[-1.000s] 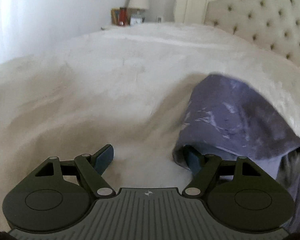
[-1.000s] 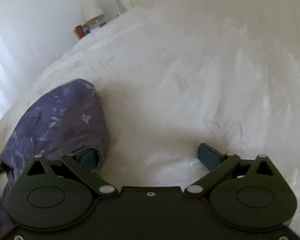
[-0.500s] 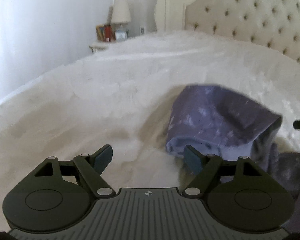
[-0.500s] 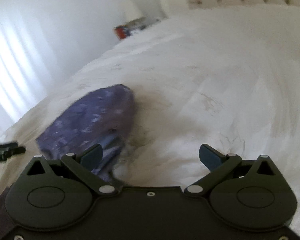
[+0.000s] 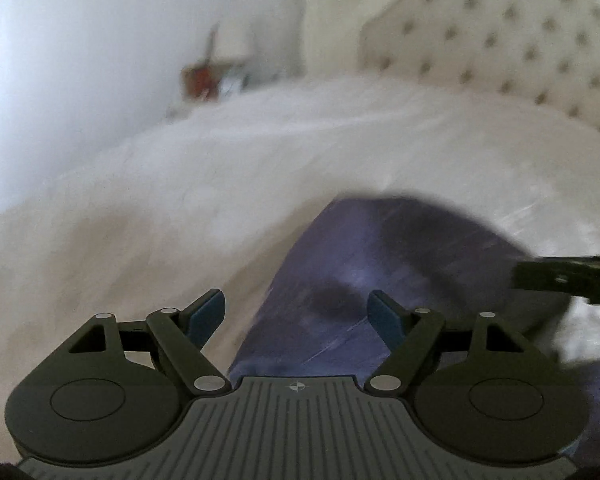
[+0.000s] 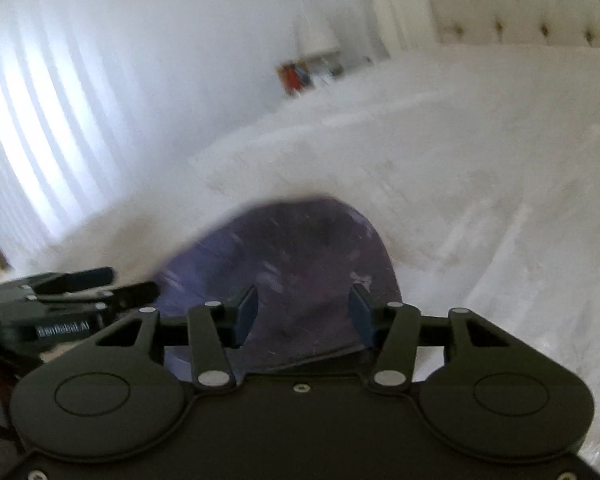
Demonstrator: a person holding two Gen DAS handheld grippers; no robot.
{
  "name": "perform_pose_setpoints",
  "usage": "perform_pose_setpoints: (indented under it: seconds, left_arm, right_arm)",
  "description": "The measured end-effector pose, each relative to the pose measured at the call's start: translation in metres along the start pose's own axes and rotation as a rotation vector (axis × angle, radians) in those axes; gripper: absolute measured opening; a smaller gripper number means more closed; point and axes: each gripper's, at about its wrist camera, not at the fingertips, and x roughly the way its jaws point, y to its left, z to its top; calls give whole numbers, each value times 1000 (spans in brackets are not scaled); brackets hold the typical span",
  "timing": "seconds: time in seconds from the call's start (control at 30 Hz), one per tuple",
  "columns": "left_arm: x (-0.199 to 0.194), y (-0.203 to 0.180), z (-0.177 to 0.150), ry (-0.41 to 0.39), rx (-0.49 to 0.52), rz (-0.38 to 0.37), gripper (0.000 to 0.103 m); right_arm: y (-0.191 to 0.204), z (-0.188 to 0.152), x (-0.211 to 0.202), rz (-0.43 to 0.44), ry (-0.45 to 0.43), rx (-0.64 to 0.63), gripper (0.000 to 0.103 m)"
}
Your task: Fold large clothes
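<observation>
A purple patterned garment (image 5: pixel 380 264) lies bunched on the white bed; it also shows in the right wrist view (image 6: pixel 296 256). My left gripper (image 5: pixel 296 314) is open, its fingers over the near edge of the cloth. My right gripper (image 6: pixel 302 312) is open but narrower than before, its fingers straddling the cloth just above it. The right gripper's fingers (image 5: pixel 568 274) reach in from the right edge of the left wrist view. The left gripper (image 6: pixel 76 284) shows at the left of the right wrist view. Both views are motion-blurred.
White fluffy bedcover (image 5: pixel 220 184) spreads all around the garment. A tufted cream headboard (image 5: pixel 520 40) stands at the back right. A nightstand with a lamp and books (image 5: pixel 220 68) is at the far side. Bright curtains (image 6: pixel 40 120) hang on the left.
Both grippers have swung toward the garment, which now sits between each pair of fingers. The right gripper's fingers have closed partway. The two grippers have come closer together.
</observation>
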Motion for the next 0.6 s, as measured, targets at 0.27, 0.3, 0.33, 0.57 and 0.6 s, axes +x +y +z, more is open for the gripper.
perform_pose_setpoints:
  seconds: [0.27,0.3,0.33,0.57,0.6]
  left_arm:
    - [34,40,-45,37,-181,-52,86]
    - [34,36,-46,29,-168,-43,86]
    - [35,33,-46,26,-159,-36,86]
    - [39,32,-46,18,-173,-49,87]
    - [39,31,-46,18,-169,-47,87]
  right_arm:
    - [-46,-28,14,-68,114,163,59]
    - [-45,-26,9,-63,109,145,63]
    - [-42,-22,4,-57,99,122,64]
    - [-23,22,-21,-5,-36,37,81]
    - [-19,29,-16,-22,-37,20,81]
